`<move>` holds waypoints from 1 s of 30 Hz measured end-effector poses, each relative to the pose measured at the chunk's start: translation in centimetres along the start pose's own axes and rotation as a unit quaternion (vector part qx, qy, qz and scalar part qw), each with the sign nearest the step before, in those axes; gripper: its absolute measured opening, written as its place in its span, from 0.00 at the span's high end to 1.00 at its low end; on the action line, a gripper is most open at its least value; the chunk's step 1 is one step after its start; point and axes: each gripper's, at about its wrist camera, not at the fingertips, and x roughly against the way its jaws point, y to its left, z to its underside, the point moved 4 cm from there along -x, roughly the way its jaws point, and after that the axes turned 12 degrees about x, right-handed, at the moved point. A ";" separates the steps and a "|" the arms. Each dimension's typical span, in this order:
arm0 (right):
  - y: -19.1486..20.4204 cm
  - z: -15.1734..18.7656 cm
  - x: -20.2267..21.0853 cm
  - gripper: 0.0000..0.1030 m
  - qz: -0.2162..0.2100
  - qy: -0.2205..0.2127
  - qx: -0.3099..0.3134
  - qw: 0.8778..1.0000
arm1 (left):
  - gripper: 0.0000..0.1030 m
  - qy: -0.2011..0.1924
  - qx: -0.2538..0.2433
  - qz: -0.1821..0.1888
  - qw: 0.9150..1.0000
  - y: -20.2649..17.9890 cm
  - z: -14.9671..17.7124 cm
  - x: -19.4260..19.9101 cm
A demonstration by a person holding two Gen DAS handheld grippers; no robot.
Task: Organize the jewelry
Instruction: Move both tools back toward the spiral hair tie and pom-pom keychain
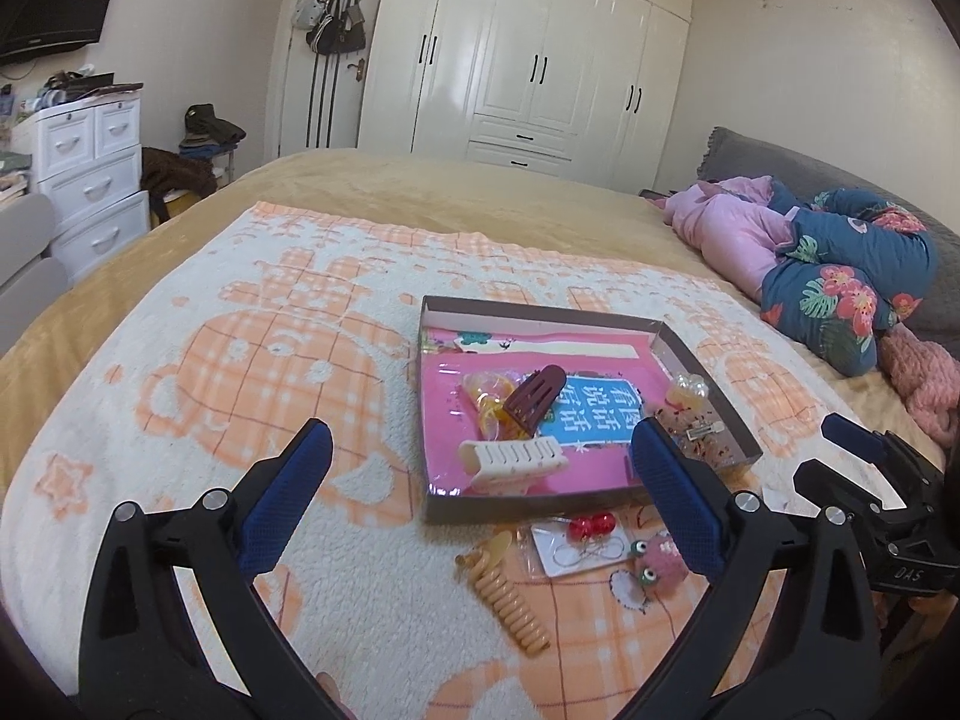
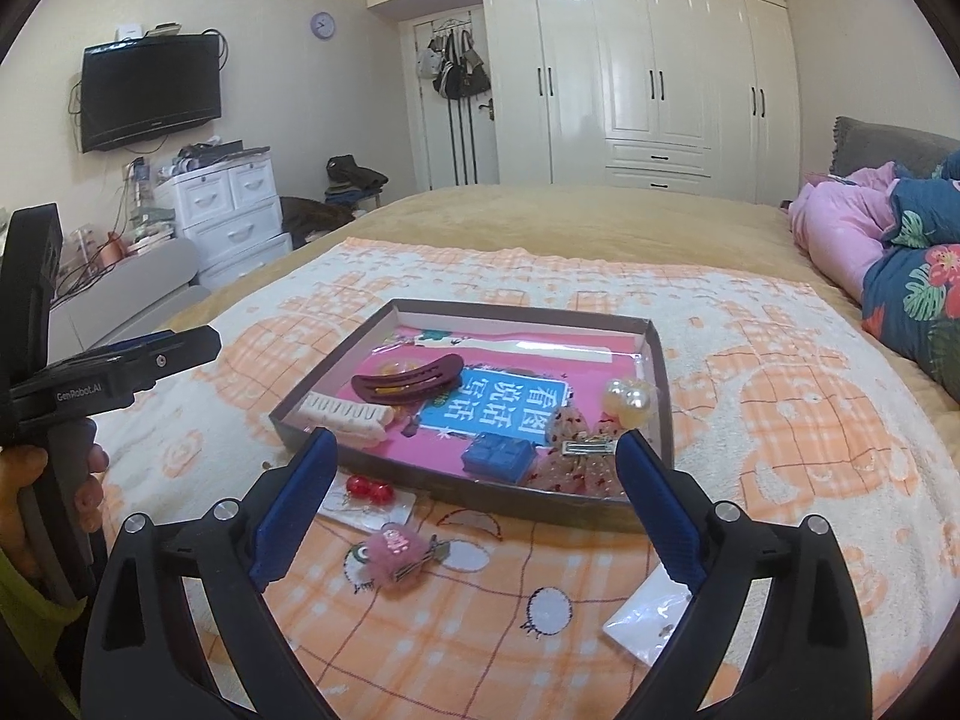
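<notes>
- Left tool: spread wide, gripping nothing, above blanket near tray's front edge.
- Right tool: likewise released, nothing gripped.
- Tray on blanket: maroon clip, white claw clip, blue box, pearl piece inside.
- Outside tray, just before front wall: red earrings on card, pink plush clip, orange coil tie.

Both views are bright with soft, even daylight, and the shadows on the blanket are weak. The glossy wardrobe doors carry white glare patches. The fisheye lens bends straight lines strongly near the edges, and the corners go black. Far room details look slightly soft.
</notes>
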 end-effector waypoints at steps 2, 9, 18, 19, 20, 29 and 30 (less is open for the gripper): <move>0.4 0.0 0.0 0.11 -0.004 0.001 0.004 1.000 | 0.11 0.002 -0.002 -0.002 1.000 0.1 0.2 0.1; 2.1 0.3 -0.2 0.11 -0.024 0.005 0.022 0.999 | 0.11 0.009 0.001 -0.009 1.000 0.9 0.8 0.7; 4.5 1.2 -1.0 0.11 -0.045 0.020 0.046 0.998 | 0.11 0.028 0.024 -0.024 0.999 2.7 1.6 0.6; 4.7 1.3 -1.1 0.11 -0.047 0.022 0.047 0.998 | 0.11 0.031 0.027 -0.025 0.999 2.9 1.7 0.5; 4.8 1.5 -1.2 0.11 -0.049 0.025 0.048 0.997 | 0.11 0.034 0.028 -0.025 0.999 3.0 1.8 0.4; 5.3 2.9 -2.4 0.11 -0.050 0.046 0.054 0.996 | 0.11 0.074 0.036 -0.026 0.996 3.3 3.6 -1.4; 5.2 3.1 -2.5 0.11 -0.049 0.048 0.054 0.996 | 0.11 0.081 0.037 -0.025 0.996 3.2 3.9 -1.6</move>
